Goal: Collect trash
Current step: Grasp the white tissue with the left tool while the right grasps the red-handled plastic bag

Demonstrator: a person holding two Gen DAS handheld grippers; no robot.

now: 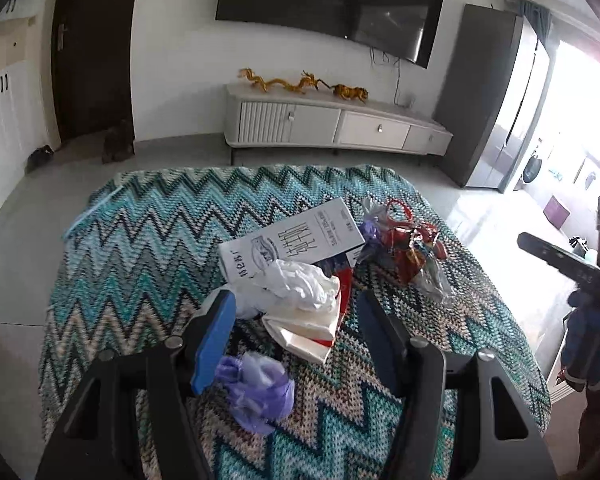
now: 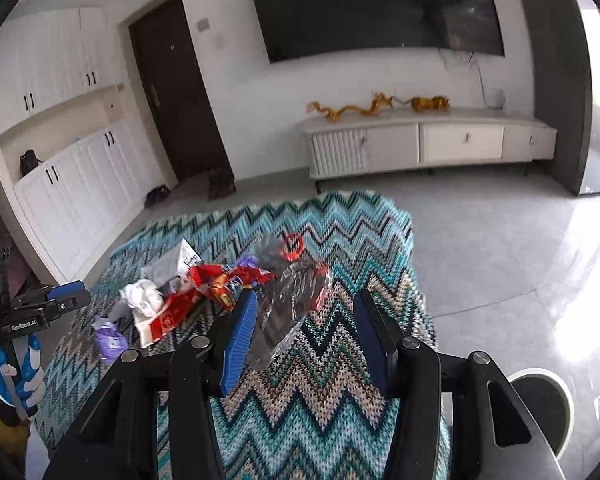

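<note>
Nothing collected yet, by the look of it. All the trash sits loose on the counter (image 1: 140, 240), which has a zigzag knit cover. Both tools are wide open and empty: left tool (image 1: 296, 340) hovers over the white crumpled plastic (image 1: 296, 284) and the flattened red-white carton (image 1: 312, 328), with a purple bag (image 1: 256, 392) just under its left finger. Right tool (image 2: 306, 332) hangs above the clear cellophane wrapper (image 2: 288, 312). A white printed box (image 1: 296, 236) and red foil wrappers (image 1: 408, 248) lie mid-counter, bunched and touching. A bin rim (image 2: 540, 400) shows on the floor to the right. Mostly light, crinkly, deformable stuff.
</note>
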